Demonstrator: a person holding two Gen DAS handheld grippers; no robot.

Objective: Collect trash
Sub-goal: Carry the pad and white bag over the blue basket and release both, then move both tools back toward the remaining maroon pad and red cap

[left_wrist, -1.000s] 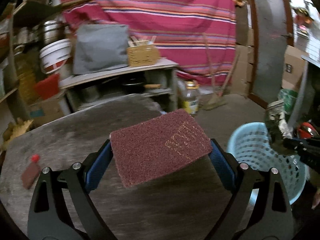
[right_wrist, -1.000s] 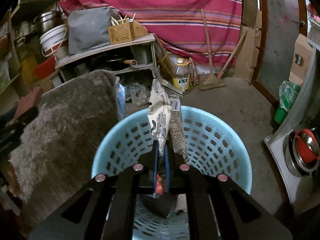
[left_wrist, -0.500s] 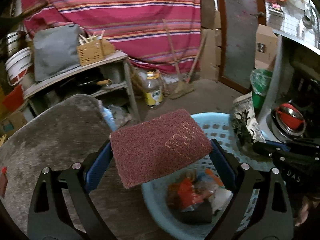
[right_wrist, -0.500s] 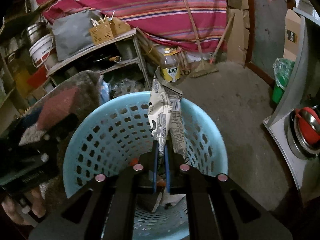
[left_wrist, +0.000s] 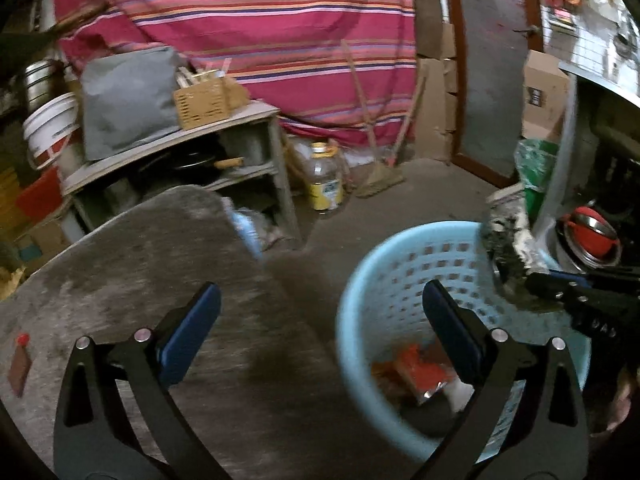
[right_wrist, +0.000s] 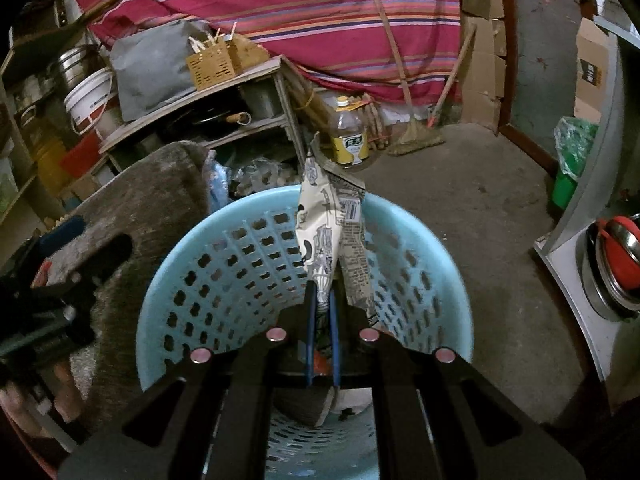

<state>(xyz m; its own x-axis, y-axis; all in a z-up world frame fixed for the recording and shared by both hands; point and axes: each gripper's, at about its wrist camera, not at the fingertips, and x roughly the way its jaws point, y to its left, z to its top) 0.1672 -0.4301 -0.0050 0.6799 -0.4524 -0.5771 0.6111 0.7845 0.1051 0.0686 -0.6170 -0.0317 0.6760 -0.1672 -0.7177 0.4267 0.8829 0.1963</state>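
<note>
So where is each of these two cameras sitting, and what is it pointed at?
Left wrist: on the left gripper, jaws opening and empty, looking down at the table and the blue basket.
Right wrist: on the right gripper, shut on a printed wrapper over the basket; fingers show at left.
Shared: basket, table, striped cloth, oil bottle.

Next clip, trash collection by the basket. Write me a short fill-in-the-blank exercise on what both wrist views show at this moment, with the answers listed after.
1. The right gripper is shut on a printed ____, above the basket.
2. The left gripper holds ____ between its blue pads.
3. The perforated basket is light ____ plastic.
4. Near the table's left edge lies a small brown packet with a ____ cap.

Missing words: wrapper; nothing; blue; red
</note>
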